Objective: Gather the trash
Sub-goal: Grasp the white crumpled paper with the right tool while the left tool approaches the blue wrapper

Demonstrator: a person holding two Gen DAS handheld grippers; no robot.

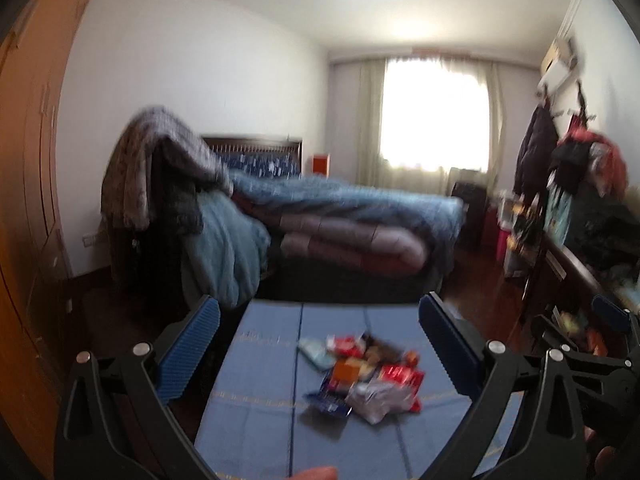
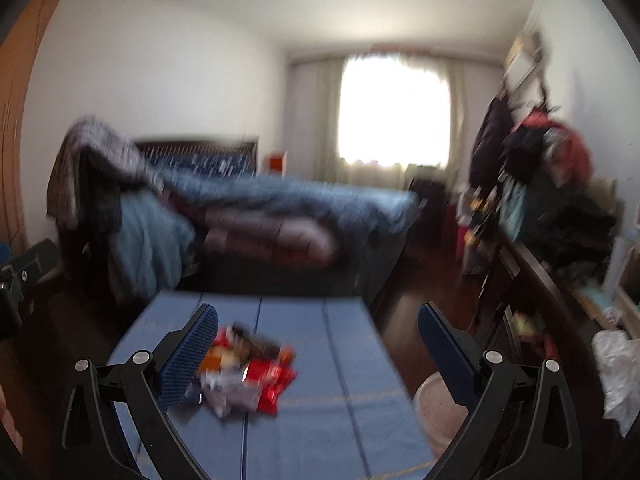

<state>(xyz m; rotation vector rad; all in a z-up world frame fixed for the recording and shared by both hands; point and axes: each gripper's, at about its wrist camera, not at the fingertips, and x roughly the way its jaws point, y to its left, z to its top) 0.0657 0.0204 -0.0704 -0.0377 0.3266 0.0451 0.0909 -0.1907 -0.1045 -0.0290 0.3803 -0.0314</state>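
A pile of trash (image 1: pixel 362 376), red, orange, blue and silver wrappers, lies on a small table with a blue cloth (image 1: pixel 256 400). It also shows in the right wrist view (image 2: pixel 244 376), on the same cloth (image 2: pixel 340 360). My left gripper (image 1: pixel 320 352) is open and empty, held above the table with the pile between its fingers in view. My right gripper (image 2: pixel 318 354) is open and empty, with the pile near its left finger (image 2: pixel 188 356). Part of the right gripper shows at the right edge of the left wrist view (image 1: pixel 612 320). Both views are blurred.
A bed (image 1: pixel 340 216) with blue and grey quilts stands behind the table. A wooden wardrobe (image 1: pixel 28 200) is at the left. A cluttered dark dresser with hung clothes (image 2: pixel 552 184) lines the right wall. A pale round bin (image 2: pixel 436 412) stands right of the table.
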